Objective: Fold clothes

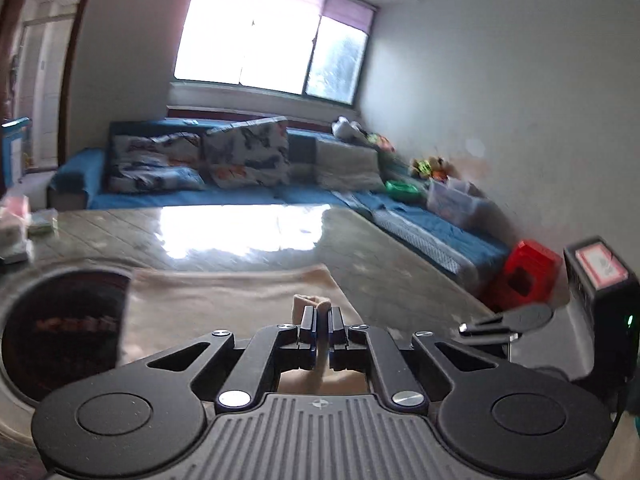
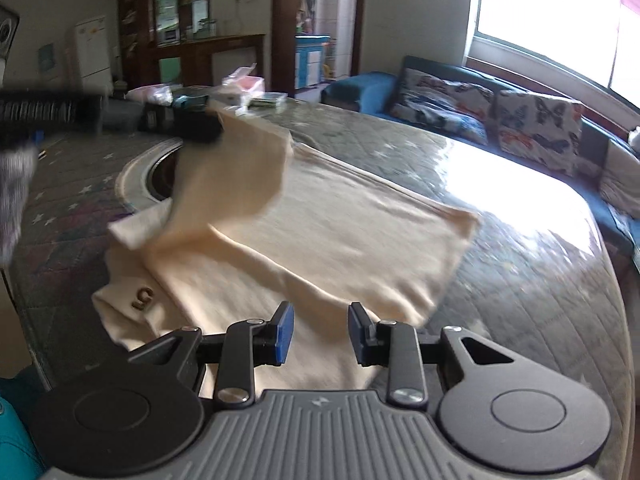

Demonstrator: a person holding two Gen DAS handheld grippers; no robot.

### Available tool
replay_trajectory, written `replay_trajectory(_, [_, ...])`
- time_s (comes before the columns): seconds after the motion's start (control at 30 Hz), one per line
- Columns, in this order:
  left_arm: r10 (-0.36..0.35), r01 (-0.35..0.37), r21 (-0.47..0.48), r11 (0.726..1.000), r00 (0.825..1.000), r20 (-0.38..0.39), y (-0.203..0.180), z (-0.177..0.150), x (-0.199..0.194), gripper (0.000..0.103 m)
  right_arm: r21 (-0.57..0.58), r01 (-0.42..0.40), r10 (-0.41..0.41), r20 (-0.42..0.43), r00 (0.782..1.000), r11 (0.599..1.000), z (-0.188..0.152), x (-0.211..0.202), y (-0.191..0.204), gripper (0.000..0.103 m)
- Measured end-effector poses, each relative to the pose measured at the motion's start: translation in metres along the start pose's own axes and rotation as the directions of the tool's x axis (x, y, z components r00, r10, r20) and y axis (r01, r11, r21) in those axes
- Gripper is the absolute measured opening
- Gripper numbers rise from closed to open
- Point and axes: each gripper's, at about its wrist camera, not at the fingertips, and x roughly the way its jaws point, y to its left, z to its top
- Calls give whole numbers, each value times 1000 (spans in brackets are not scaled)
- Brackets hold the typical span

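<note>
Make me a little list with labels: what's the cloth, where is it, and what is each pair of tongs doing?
cloth: cream garment, partly folded
surface: quilted table
left tongs: shut on a garment edge, lifting it
right tongs: open, holding nothing, just above the garment's near part
mark on cloth: small gold logo
behind: blue sofa, butterfly cushions

The lifted flap of the cream garment (image 2: 236, 168) is motion-blurred, and the left gripper (image 2: 196, 130) holding its corner is a dark smear. A fuzzy grey shape (image 2: 14, 188) is cut off at the left edge. The far-right sofa clutter (image 1: 432, 168) is too blurred to identify.
</note>
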Motion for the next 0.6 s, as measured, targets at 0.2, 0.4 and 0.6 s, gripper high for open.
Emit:
replay_trajectory(0.2, [-36,45,66,997,990,-133,-17,-30,26,19,58,22,-21,-13,1000,998,-10,-6,-10,29])
replay_trajectory(0.4, [-7,22,116,993,992,-129,4,-42,4,31,95,-9,10,-14,1000,995,-9,-2,-11,29])
replay_trajectory(0.6, [151,-140,95,986,981,-122,60,-49,-23,31,116,-44,47,-27,998,992,-2,18,-5,29])
